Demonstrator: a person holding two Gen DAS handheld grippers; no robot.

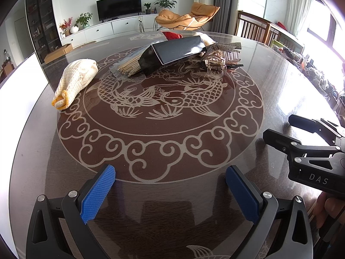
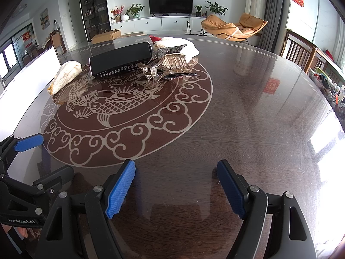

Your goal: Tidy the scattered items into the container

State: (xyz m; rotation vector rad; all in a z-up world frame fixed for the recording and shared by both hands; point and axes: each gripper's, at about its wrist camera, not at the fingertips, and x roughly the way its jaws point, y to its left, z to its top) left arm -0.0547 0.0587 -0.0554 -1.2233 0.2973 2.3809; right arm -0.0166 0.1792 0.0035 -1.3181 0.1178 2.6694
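Blue-padded fingers of left gripper (image 1: 170, 191) and right gripper (image 2: 175, 186) stand wide apart, empty, above the table (image 2: 248, 118).

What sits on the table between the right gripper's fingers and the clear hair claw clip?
Nothing: in the right wrist view, only bare glossy tabletop with its fish-and-cloud inlay separates the open right gripper from the clear claw clip.

Living room behind a round dark table

The glossy table (image 1: 151, 194) with its pale fish-and-cloud inlay fills the lower frame; at upper centre a black television (image 2: 170, 3) stands on a long white cabinet (image 2: 151, 23), potted plants (image 2: 134, 10) beside it; an orange lounge chair (image 2: 235, 27) sits upper right; wooden chairs (image 1: 254, 27) line the right edge; a dark shelving unit (image 2: 92, 4) stands upper left.
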